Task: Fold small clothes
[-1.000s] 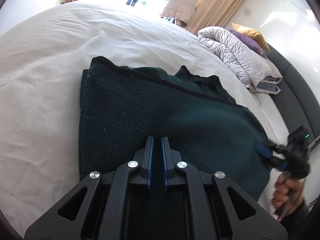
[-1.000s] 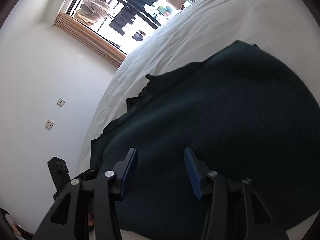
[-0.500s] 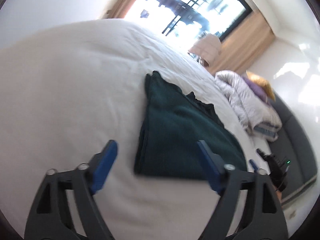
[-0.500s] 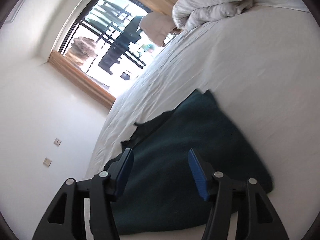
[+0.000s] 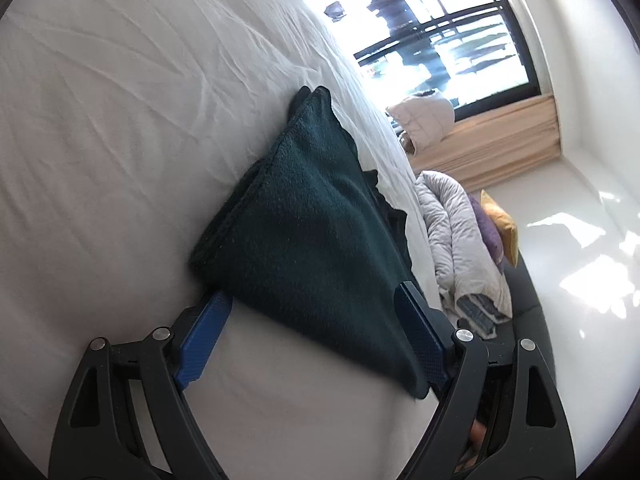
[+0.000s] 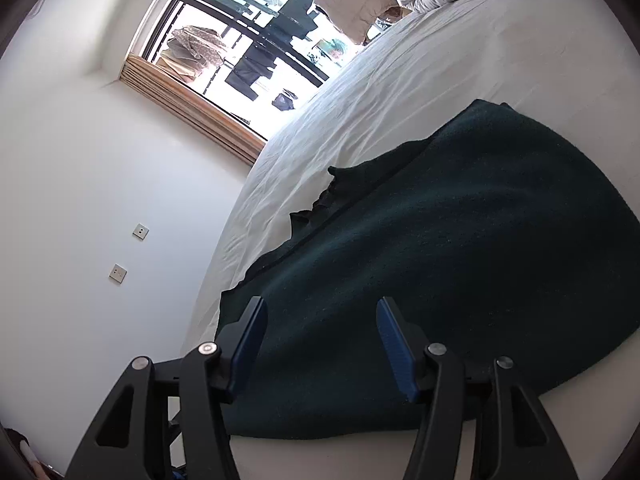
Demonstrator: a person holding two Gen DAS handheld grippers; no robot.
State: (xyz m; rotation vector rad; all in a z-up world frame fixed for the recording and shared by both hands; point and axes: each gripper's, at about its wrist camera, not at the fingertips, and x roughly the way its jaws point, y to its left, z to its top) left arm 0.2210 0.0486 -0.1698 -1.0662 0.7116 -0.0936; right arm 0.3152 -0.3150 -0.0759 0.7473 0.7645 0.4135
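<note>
Garment (image 5: 316, 240), dark green knit, lies folded flat on the white bed (image 5: 120, 120), near its edge. No brand, label or writing can be read on it. Left tongs (image 5: 316, 322) stand released, wide apart, straddling its near corner. Right tongs (image 6: 320, 344) hover above the cloth, spread and gripping nothing.
</note>
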